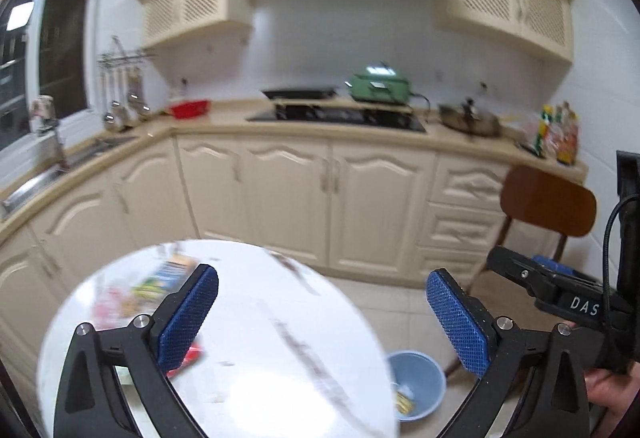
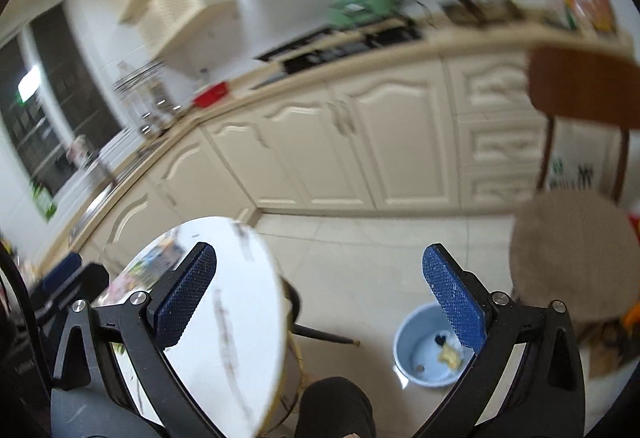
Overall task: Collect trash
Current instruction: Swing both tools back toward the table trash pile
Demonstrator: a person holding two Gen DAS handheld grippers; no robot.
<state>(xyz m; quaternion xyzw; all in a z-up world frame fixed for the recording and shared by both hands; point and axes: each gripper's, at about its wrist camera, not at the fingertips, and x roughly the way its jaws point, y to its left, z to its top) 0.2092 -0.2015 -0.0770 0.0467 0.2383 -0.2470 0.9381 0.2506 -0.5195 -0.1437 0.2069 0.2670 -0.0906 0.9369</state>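
Closest to the lens in the left wrist view is the left claw point(image 1: 322, 312), blue pads spread as wide as they go with nothing between them, hanging over the round white desk point(image 1: 256, 350) at the lower left of the frame. Same story for the right claw point(image 2: 319, 296): pads well apart, empty, touching nothing. Its body also pokes into the right edge of the left view, with a bit of the hand holding it at the lower right corner.

Everything's pretty smeared. On the desk's left part there's a pile of colourful wrappers point(image 1: 160, 284), partly behind the left pad, and I can't read what they are. A red scrap point(image 1: 188, 356) peeks out under that same pad.

The light blue bin point(image 2: 430, 348) sits on the tile floor, lower centre-right, just beside the desk and partly cut off by the right pad. Inside it there's a yellowish wrapper point(image 2: 450, 354) and a few small dark bits I can't identify. A brown chair point(image 2: 576, 270) stands at the right.
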